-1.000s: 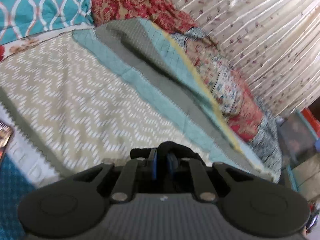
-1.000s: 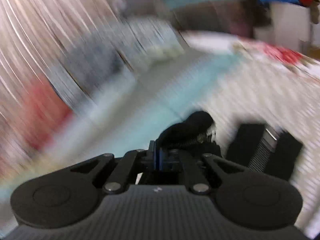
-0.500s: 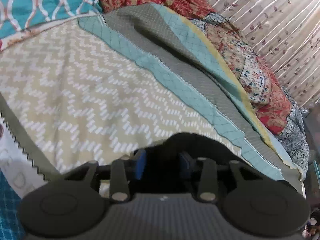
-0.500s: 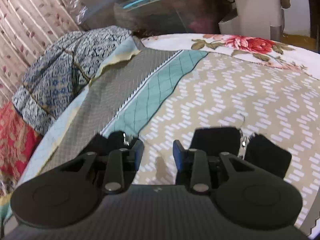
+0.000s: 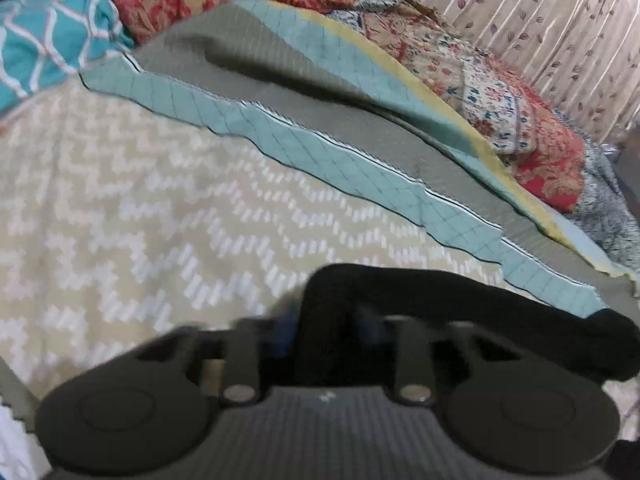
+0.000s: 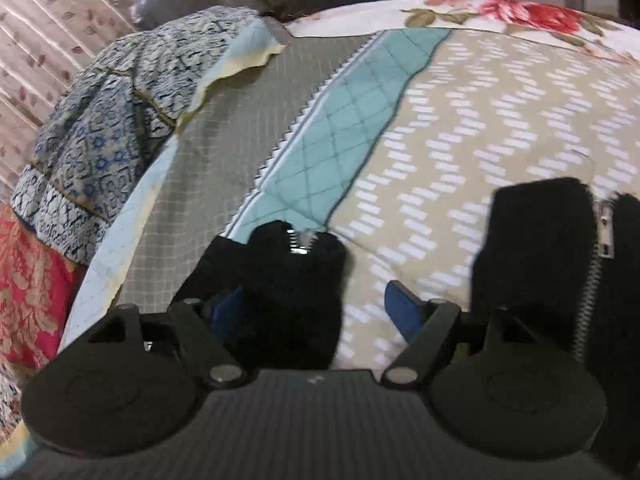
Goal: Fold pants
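Observation:
The black pants (image 5: 460, 304) lie on the zigzag bedspread (image 5: 120, 208). In the left wrist view a fold of them sits between my left gripper's (image 5: 326, 332) blue pads, whose jaws stand apart with the cloth loose between them. In the right wrist view my right gripper (image 6: 316, 304) is wide open; a black zippered pant end (image 6: 288, 272) lies over its left finger. A second black zippered piece (image 6: 560, 264) lies on the bedspread (image 6: 500, 128) at the right.
A teal and grey quilt border (image 5: 360, 160) runs along the bed's far side. Red floral and blue patterned blankets (image 5: 500, 92) are piled against the curtain (image 5: 540, 12). A teal pillow (image 5: 44, 44) lies at the far left. A blue patterned blanket (image 6: 92, 128) is in the right wrist view.
Both grippers have opened from shut on the black cloth. The right gripper has opened wider and the pant ends now rest on the bed. Both cameras have dropped closer to the bedspread.

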Tool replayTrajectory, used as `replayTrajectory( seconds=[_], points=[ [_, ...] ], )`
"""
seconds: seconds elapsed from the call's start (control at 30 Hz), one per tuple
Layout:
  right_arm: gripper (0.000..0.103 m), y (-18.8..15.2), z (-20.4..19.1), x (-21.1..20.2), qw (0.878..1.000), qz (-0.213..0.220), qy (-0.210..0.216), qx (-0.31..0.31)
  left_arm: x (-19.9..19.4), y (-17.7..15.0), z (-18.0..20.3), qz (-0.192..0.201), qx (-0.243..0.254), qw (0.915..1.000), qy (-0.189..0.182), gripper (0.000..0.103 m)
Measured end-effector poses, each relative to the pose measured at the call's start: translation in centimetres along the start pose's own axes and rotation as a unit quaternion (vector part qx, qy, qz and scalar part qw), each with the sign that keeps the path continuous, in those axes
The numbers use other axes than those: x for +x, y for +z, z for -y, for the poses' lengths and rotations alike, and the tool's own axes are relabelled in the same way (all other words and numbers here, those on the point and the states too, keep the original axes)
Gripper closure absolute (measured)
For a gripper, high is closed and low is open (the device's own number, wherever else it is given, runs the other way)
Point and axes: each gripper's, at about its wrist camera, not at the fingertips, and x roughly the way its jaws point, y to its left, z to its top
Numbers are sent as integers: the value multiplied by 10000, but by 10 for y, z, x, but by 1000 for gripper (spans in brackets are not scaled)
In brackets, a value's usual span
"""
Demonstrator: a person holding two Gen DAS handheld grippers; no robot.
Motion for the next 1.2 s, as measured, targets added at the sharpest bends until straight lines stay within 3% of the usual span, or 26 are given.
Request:
replayTrajectory(
  seconds=[0.07, 0.13, 0.23, 0.43, 0.53, 0.63, 0.73, 0.8, 0.83, 0.9, 1.0, 1.03, 1.13, 1.2],
  points=[
    [90, -5, -8, 3, 9986, -222, -16, -471, -11, -1, 5, 137, 16, 9999, -42, 93],
    [91, -4, -11, -5, 9988, -162, 40, -462, -29, -1, 14, 387, 144, 9990, -145, 93],
    [92, 17, -16, -30, 9977, 108, 483, -462, -71, 0, 25, 821, 310, 9952, -429, 93],
    [92, 54, 30, -108, 9936, 521, 969, -257, -158, -25, 33, 1383, 698, 9821, -1067, 94],
    [92, 60, 79, -146, 9931, 656, 948, -191, -192, -58, 27, 1320, 886, 9774, -1396, 94],
    [92, 55, 134, -158, 9954, 608, 734, -45, -209, -97, 20, 863, 1063, 9775, -1603, 93],
    [84, 35, 178, -143, 9994, 311, 97, -130, -196, -135, 15, -95, 1147, 9821, -1494, 89],
    [57, 20, 199, -132, 9994, 33, -351, -40, -182, -156, 11, -802, 1202, 9802, -1353, 88],
    [53, 15, 210, -131, 9990, 59, -402, 159, -180, -164, 8, -983, 1273, 9793, -1227, 88],
    [52, 6, 229, -141, 9971, 281, -239, 661, -187, -168, 2, -963, 1274, 9797, -1213, 85],
    [51, -2, 242, -150, 9953, 320, 1, 910, -212, -157, -16, -581, 891, 9853, -1335, 62],
    [50, -6, 247, -157, 9949, 372, 51, 936, -221, -154, -25, -438, 729, 9868, -1380, 59],
    [46, -21, 263, -179, 9918, 523, 219, 1145, -236, -138, -61, -167, -133, 9908, -1337, 52],
    [45, -38, 267, -192, 9906, 576, 433, 1163, -233, -131, -81, -162, -788, 9880, -1317, 52]
  ],
)
